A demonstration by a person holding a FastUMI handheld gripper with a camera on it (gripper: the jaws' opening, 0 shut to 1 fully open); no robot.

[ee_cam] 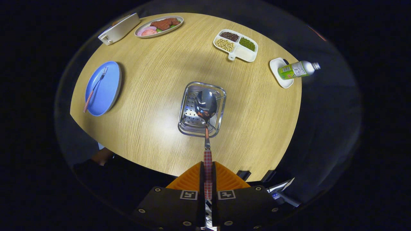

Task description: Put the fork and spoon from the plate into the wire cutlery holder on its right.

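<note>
Your jaws are clamped on the spoon (206, 106) handle, bowl hanging right over the holder (201, 109), not yet dropped in. The fork (95, 88) lies on the plate (109, 96), well left. Judged about halfway.

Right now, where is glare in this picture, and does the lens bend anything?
In the gripper view, glare sits on the table left of the wire holder and on the spoon bowl; the fisheye curves the table edge; the tongs clamp the spoon's handle.
</note>
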